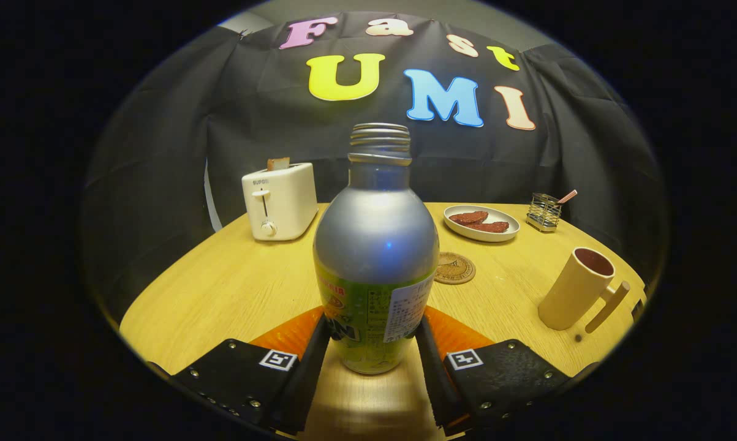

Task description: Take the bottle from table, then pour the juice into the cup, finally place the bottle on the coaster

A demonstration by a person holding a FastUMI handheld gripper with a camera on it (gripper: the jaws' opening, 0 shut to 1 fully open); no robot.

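A silver bottle with a green label and an uncapped threaded neck stands upright between my two fingers. My gripper is shut on its lower body, one finger pressing each side. The bottle's base seems to hang just above the wooden table. Beyond the bottle, slightly right, a round brown coaster lies flat. Farther right stands a beige cup with a handle and a dark inside, apart from the bottle.
A white toaster with a slice of bread in it stands at the back left. A white oval dish with reddish-brown pieces and a small wire holder sit at the back right. The black cloth wall closes off the table's far side.
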